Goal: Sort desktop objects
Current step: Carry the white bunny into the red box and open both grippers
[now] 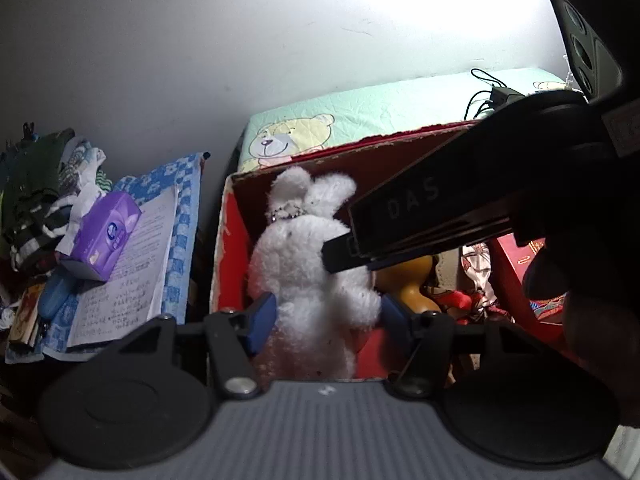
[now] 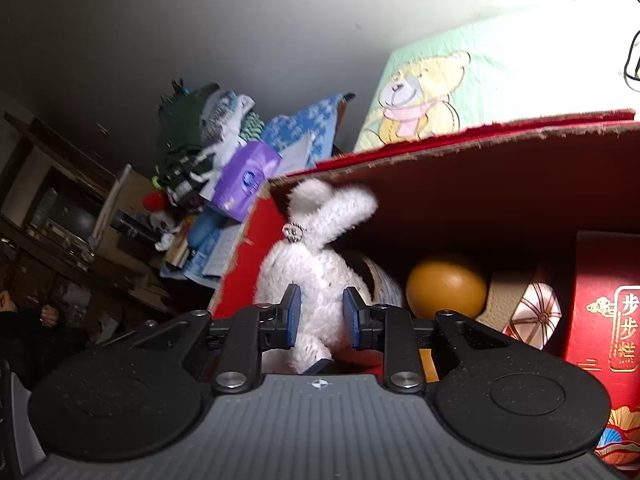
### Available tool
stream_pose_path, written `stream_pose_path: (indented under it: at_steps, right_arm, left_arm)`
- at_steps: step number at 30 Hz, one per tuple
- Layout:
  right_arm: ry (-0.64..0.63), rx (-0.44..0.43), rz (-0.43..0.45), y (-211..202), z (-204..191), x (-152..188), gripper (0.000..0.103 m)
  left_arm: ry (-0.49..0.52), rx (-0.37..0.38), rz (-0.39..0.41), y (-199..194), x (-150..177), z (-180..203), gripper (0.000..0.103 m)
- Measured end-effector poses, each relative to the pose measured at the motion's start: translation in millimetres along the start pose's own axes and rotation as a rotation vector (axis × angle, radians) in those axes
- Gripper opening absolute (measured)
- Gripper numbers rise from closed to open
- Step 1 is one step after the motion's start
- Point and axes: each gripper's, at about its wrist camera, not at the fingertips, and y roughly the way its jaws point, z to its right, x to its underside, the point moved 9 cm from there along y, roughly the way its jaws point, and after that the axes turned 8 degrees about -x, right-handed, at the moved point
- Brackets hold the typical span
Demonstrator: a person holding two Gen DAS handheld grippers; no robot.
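White plush rabbit (image 1: 308,264) lies inside the red cardboard box (image 1: 230,248), at its left end, ears toward the box's far wall, a small beaded charm at the neck. Left gripper (image 1: 328,316): blue pads spread wide, one on each side of the rabbit's lower body; contact with the fur cannot be told. Right gripper (image 2: 320,314): fingers (image 2: 291,316) set closer, flanking the rabbit's (image 2: 316,276) lower part, blue pads at or against the fur; a firm pinch is not confirmed. In the left wrist view the right gripper's (image 1: 340,254) dark body crosses the box from the upper right, its tip over the rabbit's side. Also in the box (image 2: 480,160), right of the rabbit: an orange ball (image 2: 446,286), a pale patterned bundle (image 2: 536,314), a red gift carton (image 2: 604,300) with gold characters. Left of the box: purple tissue pack (image 1: 106,236) on handwritten papers (image 1: 132,276) over a blue checked cloth (image 1: 180,240). Behind the box: green quilt (image 1: 360,116) with a bear print.
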Motion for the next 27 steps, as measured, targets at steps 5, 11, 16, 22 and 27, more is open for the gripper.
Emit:
stream_pose_path:
  at_steps: [5, 11, 16, 22, 27]
  right_arm:
    - [0.069, -0.023, 0.012, 0, 8, -1, 0.034]
    - [0.164, -0.094, 0.072, -13, 15, -6, 0.037]
    - [0.058, -0.064, 0.094, -15, 4, -7, 0.037]
    - [0.032, 0.003, 0.134, -18, 5, -8, 0.037]
    - [0.055, 0.057, 0.142, -26, 13, -1, 0.037]
  left_arm:
    - [0.000, -0.009, -0.009, 3, -4, 3, 0.067]
    - [-0.009, -0.040, -0.046, 7, -4, 3, 0.069]
    - [-0.036, -0.042, -0.078, 9, -6, -2, 0.072]
    - [-0.037, -0.062, -0.075, 3, -10, -2, 0.074]
    - [-0.040, -0.070, -0.075, 2, -11, -3, 0.077]
